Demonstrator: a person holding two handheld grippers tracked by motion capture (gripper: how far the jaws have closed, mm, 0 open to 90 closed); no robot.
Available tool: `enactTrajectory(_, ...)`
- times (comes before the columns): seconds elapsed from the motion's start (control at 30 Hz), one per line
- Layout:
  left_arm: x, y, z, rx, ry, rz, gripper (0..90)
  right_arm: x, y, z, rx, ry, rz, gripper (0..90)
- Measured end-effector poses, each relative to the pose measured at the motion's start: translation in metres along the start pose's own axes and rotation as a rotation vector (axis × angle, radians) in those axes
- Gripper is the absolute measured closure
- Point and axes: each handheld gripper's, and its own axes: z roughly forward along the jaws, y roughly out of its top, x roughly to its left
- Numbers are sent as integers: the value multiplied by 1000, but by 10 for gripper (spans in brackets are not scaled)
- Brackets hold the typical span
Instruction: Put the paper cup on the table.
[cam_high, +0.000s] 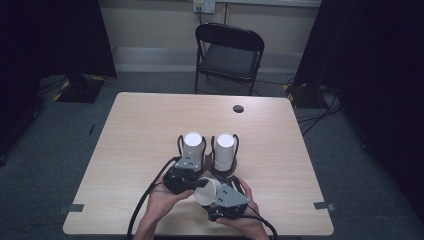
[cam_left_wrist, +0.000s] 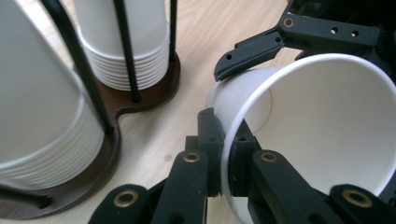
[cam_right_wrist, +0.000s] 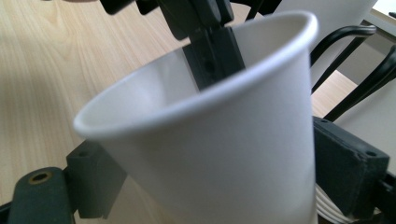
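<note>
A single white paper cup (cam_high: 207, 191) lies tilted on its side near the table's front edge, mouth toward the left. My left gripper (cam_left_wrist: 224, 142) is shut on its rim (cam_left_wrist: 233, 126), with one jaw inside the cup and one outside. My right gripper (cam_right_wrist: 219, 175) is shut on the cup's body (cam_right_wrist: 224, 154), a pad pressing each side. In the high view the left gripper (cam_high: 192, 184) and right gripper (cam_high: 216, 198) meet at the cup. Just beyond stand two upside-down cup stacks (cam_high: 192, 145) (cam_high: 224, 150) in a dark wire holder (cam_left_wrist: 149, 93).
The light wood table (cam_high: 140, 130) has a round cable hole (cam_high: 238, 108) at the back. A black folding chair (cam_high: 230, 50) stands beyond the far edge. Tape marks (cam_high: 75, 207) sit on the front corners. Black cables trail from both grippers.
</note>
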Motion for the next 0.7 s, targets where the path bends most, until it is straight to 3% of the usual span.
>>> enactTrajectory(0.7,3,0,5,2,-26,-51,862,4,7,-2,-42,-29,-57,173)
